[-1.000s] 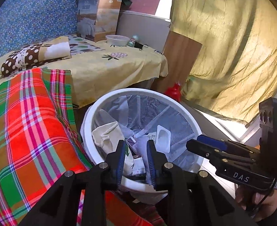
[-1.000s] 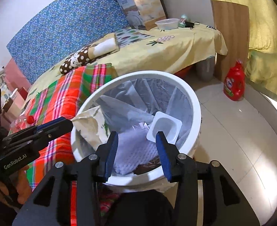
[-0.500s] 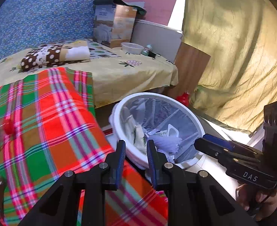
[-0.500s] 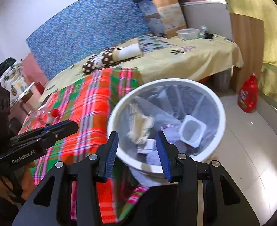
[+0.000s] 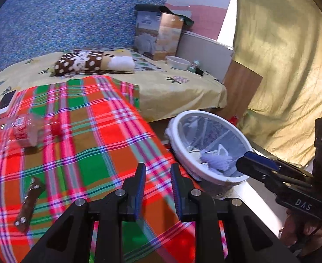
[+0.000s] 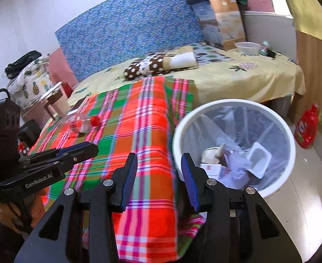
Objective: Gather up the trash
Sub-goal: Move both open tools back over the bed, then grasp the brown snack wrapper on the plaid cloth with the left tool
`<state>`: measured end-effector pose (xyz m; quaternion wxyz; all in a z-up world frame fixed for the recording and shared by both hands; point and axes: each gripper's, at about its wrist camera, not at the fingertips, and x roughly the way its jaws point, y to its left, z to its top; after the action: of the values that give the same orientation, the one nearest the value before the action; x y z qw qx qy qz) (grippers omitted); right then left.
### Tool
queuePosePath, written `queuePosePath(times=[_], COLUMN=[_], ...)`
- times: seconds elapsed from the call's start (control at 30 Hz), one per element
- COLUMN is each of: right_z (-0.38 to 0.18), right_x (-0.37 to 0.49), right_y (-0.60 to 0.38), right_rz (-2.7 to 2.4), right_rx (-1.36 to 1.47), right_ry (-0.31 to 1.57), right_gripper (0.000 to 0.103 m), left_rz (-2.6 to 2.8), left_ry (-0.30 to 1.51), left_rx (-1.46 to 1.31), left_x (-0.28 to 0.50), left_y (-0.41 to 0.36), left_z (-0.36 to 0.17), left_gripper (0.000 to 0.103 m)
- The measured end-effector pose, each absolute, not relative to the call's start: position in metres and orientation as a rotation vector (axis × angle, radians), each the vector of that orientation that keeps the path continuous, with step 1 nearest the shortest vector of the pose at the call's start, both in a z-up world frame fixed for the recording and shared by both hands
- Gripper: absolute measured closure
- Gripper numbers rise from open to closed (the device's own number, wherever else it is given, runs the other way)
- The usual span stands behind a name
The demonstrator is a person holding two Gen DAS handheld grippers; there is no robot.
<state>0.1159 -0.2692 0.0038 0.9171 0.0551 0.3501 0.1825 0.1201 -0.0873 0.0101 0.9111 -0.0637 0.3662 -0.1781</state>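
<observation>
The white trash bin (image 6: 234, 107), lined with a clear bag, stands on the floor at the right of the right wrist frame, just beside the plaid blanket (image 6: 139, 131). Inside it lie a white plastic tub (image 6: 258, 160), crumpled paper and wrappers. A clear bottle with a red cap (image 5: 27, 130) lies on the blanket at the left of the left wrist frame; a brown wrapper (image 5: 28, 203) lies at lower left. My left gripper (image 5: 156, 188) is over the blanket, fingers slightly parted, empty. My right gripper (image 6: 158, 179) is wider apart, holding nothing. A red detergent bottle (image 6: 306, 129) stands on the floor at far right.
</observation>
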Motion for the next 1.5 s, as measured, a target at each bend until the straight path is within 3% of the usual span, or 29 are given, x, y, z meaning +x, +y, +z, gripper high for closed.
queuePosePath(times=[0.87, 1.07, 1.33, 1.5], right_z=[0.006, 0.004, 0.004, 0.004], right_x=[0.12, 0.126, 0.137, 0.147], right_y=[-0.198, -0.189, -0.174, -0.164], right_rz=[0.536, 0.55, 0.581, 0.616], right_rx=[0.012, 0.0, -0.026, -0.042], right_ry=[0.738, 0.746, 0.758, 0.76], right_gripper=[0.059, 0.059, 0.059, 0.059], left_rz=[-0.036, 0.0, 0.008, 0.005], left_ry=[0.743, 0.807, 0.893, 0.89], left_rx=[-0.13, -0.132, -0.093, -0.115], left_x=[0.095, 0.103, 0.111, 0.107], left_y=[0.038, 0.058, 0.055, 0.058], left_z=[-0.005, -0.026, -0.049, -0.049], left_gripper=[0.08, 0.074, 0.074, 0.086])
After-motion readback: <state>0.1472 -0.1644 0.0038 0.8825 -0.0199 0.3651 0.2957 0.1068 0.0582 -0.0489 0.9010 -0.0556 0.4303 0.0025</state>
